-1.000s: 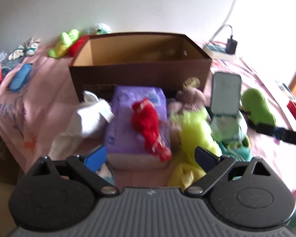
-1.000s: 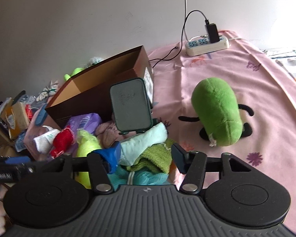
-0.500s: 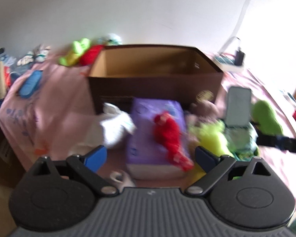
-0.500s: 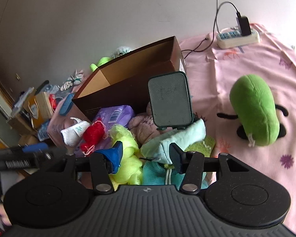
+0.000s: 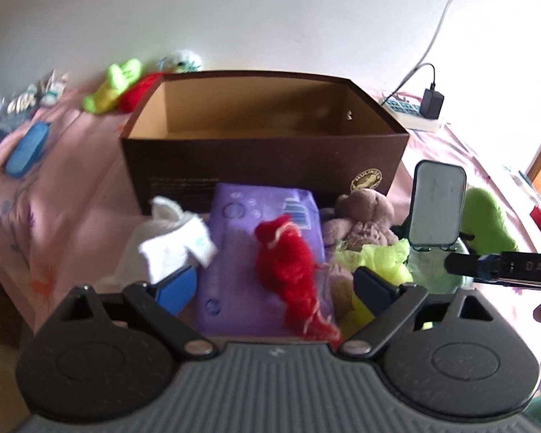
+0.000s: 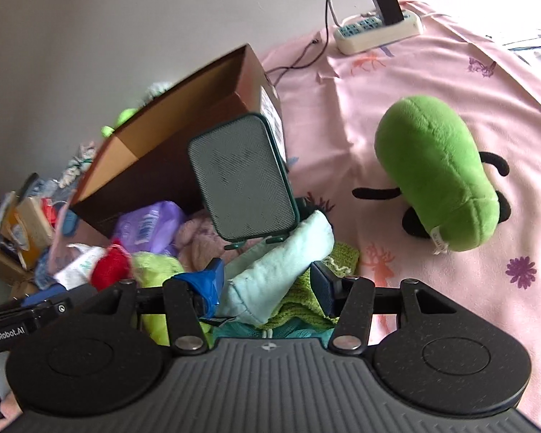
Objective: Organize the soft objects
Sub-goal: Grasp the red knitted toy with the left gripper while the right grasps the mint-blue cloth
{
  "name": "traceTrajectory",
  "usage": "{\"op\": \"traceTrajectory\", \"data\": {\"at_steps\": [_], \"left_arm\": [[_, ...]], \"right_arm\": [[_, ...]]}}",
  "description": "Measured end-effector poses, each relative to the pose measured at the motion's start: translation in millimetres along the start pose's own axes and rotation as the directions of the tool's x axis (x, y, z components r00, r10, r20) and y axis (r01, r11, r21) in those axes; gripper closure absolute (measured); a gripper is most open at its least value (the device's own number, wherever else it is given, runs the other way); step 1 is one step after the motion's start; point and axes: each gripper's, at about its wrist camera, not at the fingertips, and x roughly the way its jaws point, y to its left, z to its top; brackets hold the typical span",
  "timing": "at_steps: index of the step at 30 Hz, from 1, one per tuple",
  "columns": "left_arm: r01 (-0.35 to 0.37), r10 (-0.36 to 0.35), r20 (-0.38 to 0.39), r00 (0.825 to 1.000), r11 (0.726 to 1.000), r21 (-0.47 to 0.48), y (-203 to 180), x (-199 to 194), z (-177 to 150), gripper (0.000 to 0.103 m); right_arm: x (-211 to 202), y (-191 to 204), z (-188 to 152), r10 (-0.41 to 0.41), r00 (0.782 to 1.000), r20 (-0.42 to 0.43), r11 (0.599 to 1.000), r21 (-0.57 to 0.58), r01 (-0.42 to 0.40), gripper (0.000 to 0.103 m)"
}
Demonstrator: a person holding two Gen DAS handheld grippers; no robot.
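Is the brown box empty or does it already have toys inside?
It looks empty. The left wrist view looks into the brown box and shows only bare tan walls; the near wall hides the floor. The toys lie outside, in front of it.

Each gripper has a ribbed grey housing flanked by two round black discs. Black linkage arms with silver screws carry the fingers. On the left gripper (image 5: 274,285), one finger (image 5: 176,287) has a bright blue pad, the other a dark navy pad. The right gripper (image 6: 267,283) matches this. White "GenRobot.AI" lettering marks a black side bar (image 6: 14,328).
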Motion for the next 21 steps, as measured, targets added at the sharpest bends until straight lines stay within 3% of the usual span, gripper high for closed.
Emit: {"op": "traceTrajectory", "data": {"at_steps": [1,2,3,4,5,7,8,9,13,17,21], "left_arm": [[-0.010,0.010,-0.006,1.000,1.000,0.012,-2,4,1,0.018],[-0.001,0.001,-0.016,1.000,1.000,0.013,-2,8,1,0.039],[0.015,-0.014,-0.043,0.999,1.000,0.005,-1,13,2,0.048],[0.023,-0.023,-0.065,0.998,1.000,-0.007,1,18,3,0.054],[0.033,-0.034,-0.081,0.996,0.999,-0.019,3,22,2,0.054],[0.033,-0.037,-0.095,0.995,0.999,-0.042,6,28,0,0.062],[0.025,-0.029,-0.089,0.996,0.999,-0.042,6,28,0,0.078],[0.016,-0.020,-0.085,0.996,0.999,-0.041,6,28,0,0.084],[0.024,-0.030,-0.077,0.997,0.997,-0.078,12,24,2,0.086],[0.037,-0.042,-0.048,0.998,0.996,-0.086,14,10,1,0.087],[0.020,-0.020,-0.006,1.000,0.998,-0.054,7,-7,2,0.087]], "right_arm": [[2,1,-1,-0.019,1.000,-0.009,1.000,-0.011,0.019,0.069],[5,1,-1,-0.027,1.000,-0.013,0.999,-0.020,0.027,0.075],[6,-1,-3,-0.024,1.000,-0.008,0.999,-0.021,0.024,0.081],[6,-4,-5,-0.018,1.000,-0.005,1.000,-0.017,0.018,0.092],[5,-7,-5,-0.011,1.000,0.001,1.000,-0.008,0.011,0.098],[1,-11,-6,-0.001,1.000,0.019,1.000,-0.005,0.001,0.103],[-1,-11,-6,0.002,1.000,0.029,1.000,-0.013,-0.001,0.103],[-2,-12,-6,0.002,0.999,0.038,1.000,-0.018,-0.002,0.103],[-15,-19,-6,0.011,0.997,0.074,1.000,-0.007,-0.011,0.103],[-32,-27,-5,0.087,0.988,0.125,0.996,0.000,-0.087,0.103],[-37,-26,-4,0.004,0.986,0.165,0.999,-0.054,0.005,0.103]]}}
